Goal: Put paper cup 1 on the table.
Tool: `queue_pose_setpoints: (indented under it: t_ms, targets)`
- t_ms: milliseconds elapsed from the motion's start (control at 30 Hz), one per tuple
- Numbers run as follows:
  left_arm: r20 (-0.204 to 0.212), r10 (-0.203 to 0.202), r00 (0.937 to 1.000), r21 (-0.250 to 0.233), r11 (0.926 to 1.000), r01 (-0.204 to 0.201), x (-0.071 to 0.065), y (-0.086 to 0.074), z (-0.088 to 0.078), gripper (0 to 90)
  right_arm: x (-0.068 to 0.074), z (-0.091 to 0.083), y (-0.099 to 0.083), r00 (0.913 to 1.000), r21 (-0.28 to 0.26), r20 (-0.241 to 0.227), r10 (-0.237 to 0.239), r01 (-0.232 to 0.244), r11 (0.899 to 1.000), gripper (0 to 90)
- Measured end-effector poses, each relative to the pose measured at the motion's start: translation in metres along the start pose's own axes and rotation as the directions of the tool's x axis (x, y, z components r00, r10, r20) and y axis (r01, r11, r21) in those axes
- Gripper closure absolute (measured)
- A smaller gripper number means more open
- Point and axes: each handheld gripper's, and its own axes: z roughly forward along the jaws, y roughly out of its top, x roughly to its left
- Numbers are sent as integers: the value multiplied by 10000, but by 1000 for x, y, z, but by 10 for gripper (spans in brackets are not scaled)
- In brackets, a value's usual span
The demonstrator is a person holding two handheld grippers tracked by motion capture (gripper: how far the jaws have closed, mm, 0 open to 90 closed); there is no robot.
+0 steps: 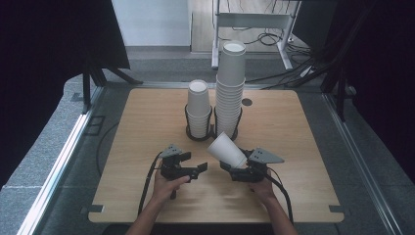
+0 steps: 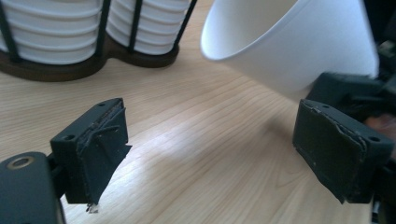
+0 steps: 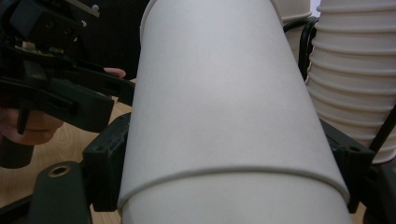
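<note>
Wooden table (image 1: pixel 147 127) with a black two-ring cup holder (image 1: pixel 211 131) near the middle, slightly toward the far edge. Shorter stack of white paper cups (image 1: pixel 198 108) sat in the holder's left ring, taller stack (image 1: pixel 230 88) in the right ring, both upright and mouth-down.

Right gripper (image 1: pixel 234 166) was over the near half of the table, just in front of the holder, jaws clamped on a white paper cup (image 1: pixel 226 150). Cup was tilted, its open mouth pointing up-left toward the holder, lifted off the wood. In the right gripper view the paper cup (image 3: pixel 224 121) ran between both jaws, which pressed its sides; it looked like two nested cups from the seam line low on the wall, but hard to be sure.

Left gripper (image 1: pixel 195 166) was just left of the cup, held in the left hand (image 1: pixel 166 188), jaws spread wide with nothing between them. In the left gripper view the left gripper (image 2: pixel 210 154) showed bare wood between its pads, with the cup's open mouth (image 2: pixel 289 42) above and right of them, not touching. Right hand (image 1: pixel 264 188) held the right gripper from the near edge.
</note>
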Motion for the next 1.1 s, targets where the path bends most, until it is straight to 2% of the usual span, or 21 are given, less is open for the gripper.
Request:
queue_pose_setpoints:
  t_ms: [233, 333, 467, 700, 733, 800, 900, 967, 1100]
  targets:
    - [726, -336, 9968, -140, 9993, 347, -2, 2, 0, 89, 4, 1, -1, 9999, -110, 29, -102, 102, 9999, 201]
    - [1022, -561, 9932, -244, 9980, 589, -2, 3, 1, 83, 7, 2, -1, 9998, -189, 50, -192, 193, 9996, 201]
    - [1627, -794, 9835, -549, 9945, 894, -2, 6, 2, 56, 11, 3, -3, 9988, -376, 298, -393, 404, 9985, 203]
    - [2269, -1203, 9665, -505, 9895, 1351, -2, 8, 8, 43, 19, 6, -4, 9976, -519, 1, -696, 695, 9962, 204]
    - [2349, -1300, 9633, -482, 9882, 1451, -2, 8, 9, 42, 21, 7, -4, 9974, -537, -28, -720, 718, 9960, 204]
    - [2677, -1514, 9515, -456, 9845, 1695, -2, 9, 12, 36, 24, 9, -4, 9970, -563, -80, -775, 769, 9954, 204]
    - [2712, -1522, 9504, -506, 9838, 1720, -2, 10, 14, 16, 31, 12, -5, 9955, -569, -232, -921, 907, 9943, 205]
    - [2876, -1566, 9449, -599, 9817, 1809, -1, 11, 15, 3, 34, 14, -5, 9940, -521, -281, -1059, 1044, 9932, 205]
    - [3001, -1734, 9380, -610, 9778, 2003, -1, 11, 18, 0, 41, 18, -7, 9911, -401, -316, -1289, 1276, 9910, 207]
